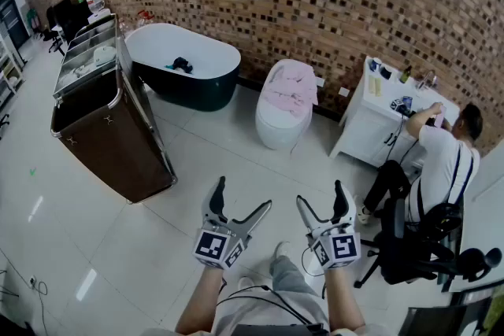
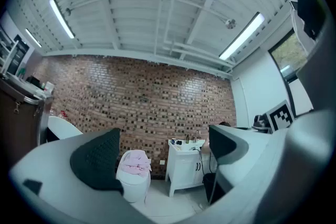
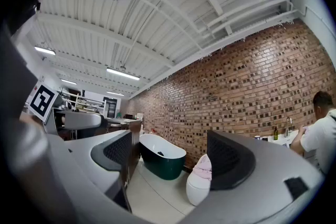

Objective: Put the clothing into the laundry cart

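Pink clothing (image 1: 290, 87) lies draped over the toilet (image 1: 276, 130), well apart from both grippers. The left gripper (image 1: 244, 194) and right gripper (image 1: 320, 194) are held level, jaws wide apart and empty, probably readied to grab it. The brown laundry cart (image 1: 118, 145) waits at left, beside the bathtub (image 1: 197, 90).

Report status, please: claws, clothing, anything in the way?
Left claw, right claw open, empty. Pink clothing on toilet, dark clothing in bathtub. Laundry cart at left. Path looks free.
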The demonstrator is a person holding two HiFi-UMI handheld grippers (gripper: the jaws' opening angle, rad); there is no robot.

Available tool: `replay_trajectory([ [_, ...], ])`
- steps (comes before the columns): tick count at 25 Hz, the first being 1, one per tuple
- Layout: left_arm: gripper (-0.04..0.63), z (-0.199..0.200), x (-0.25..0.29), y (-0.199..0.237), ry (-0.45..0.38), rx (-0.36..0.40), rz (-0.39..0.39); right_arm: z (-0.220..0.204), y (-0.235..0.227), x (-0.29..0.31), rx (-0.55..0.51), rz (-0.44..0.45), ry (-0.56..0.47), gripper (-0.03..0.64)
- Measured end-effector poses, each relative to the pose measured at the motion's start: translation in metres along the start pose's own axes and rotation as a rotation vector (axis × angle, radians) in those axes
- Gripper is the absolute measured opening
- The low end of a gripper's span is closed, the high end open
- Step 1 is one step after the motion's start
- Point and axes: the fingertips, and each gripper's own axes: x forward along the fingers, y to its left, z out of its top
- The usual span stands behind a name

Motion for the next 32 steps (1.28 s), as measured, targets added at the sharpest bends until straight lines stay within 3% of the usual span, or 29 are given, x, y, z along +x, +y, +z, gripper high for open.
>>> replay_trajectory([
  [2,0.512,-0.001,0.029,0.003,-0.013,-0.100,0.006,-0.002,-0.016,0.018,0.015,0.007,-0.006,0.476],
  [4,0.512,-0.001,0.058,0.001,-0.018,-0.136,0.004,0.001,-0.031,0.035,0.018,0.031,-0.018,0.476],
  [8,0.511,0.007,0.121,-0.012,-0.001,-0.023,-0.020,0.010,-0.069,0.070,-0.027,0.119,-0.049,0.476],
  [13,0.511,0.006,0.188,-0.028,-0.016,0.018,-0.032,0.006,-0.159,0.090,0.008,0.077,-0.062,0.475],
  [19,0.511,-0.010,0.245,-0.044,0.039,0.109,-0.039,-0.018,-0.213,0.105,0.057,0.079,-0.033,0.474],
  [25,0.511,-0.030,0.279,-0.039,0.083,0.080,-0.048,-0.041,-0.233,0.121,0.115,0.082,0.009,0.472],
  [32,0.511,-0.055,0.343,0.006,0.091,0.052,-0.098,-0.048,-0.253,0.191,0.112,0.072,0.005,0.471],
])
